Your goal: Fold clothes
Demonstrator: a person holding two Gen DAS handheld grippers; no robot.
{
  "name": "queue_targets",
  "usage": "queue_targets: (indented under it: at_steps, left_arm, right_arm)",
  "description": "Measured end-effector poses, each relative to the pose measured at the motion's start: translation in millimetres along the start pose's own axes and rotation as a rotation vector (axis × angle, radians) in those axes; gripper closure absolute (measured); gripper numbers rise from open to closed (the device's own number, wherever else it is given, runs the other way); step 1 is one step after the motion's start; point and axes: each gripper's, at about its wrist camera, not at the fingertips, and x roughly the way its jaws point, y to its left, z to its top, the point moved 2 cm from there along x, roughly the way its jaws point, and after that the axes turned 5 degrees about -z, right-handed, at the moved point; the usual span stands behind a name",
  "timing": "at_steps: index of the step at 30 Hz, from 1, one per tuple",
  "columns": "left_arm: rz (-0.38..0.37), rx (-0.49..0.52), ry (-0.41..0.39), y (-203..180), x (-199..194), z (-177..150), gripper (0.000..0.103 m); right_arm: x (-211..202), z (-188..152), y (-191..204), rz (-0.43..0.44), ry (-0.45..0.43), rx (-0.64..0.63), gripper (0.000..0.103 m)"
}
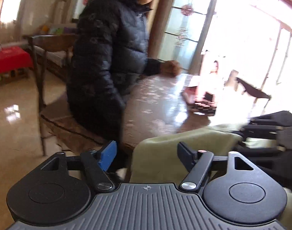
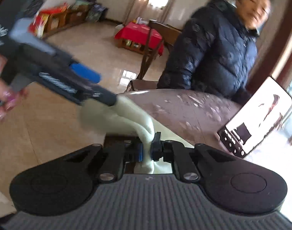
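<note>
Your right gripper (image 2: 147,148) pinches the pale cream-green cloth (image 2: 130,118); your left gripper (image 1: 147,155), at ten o'clock, gapes released.

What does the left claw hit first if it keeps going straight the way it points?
Probably the pale green cloth garment just beyond the open left claw, then the glossy brown round table. Depth is unclear with the blur.

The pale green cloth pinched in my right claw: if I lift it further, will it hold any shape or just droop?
Probably droop: the pale green cloth bunches into soft folds where the right claw pinches it. It looks light, since a narrow pinch carries it. The left claw stands open, so the free end likely hangs or drags on the table.
</note>
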Motion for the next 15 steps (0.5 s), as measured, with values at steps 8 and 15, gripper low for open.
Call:
queue_targets:
  at_steps: [8, 15]
  left_arm:
    - [-0.273, 0.19, 0.14, -68.5, -3.9, 0.7, 0.019]
    - [-0.231, 0.219, 0.129, -99.6, 39.1, 9.5, 0.017]
  right_arm:
    - [-36.4, -0.4, -30.7, -0.084, -0.134, 0.114, 0.093]
    - [-81.9, -13.0, -89.0, -0.129, -0.267, 0.391, 0.094]
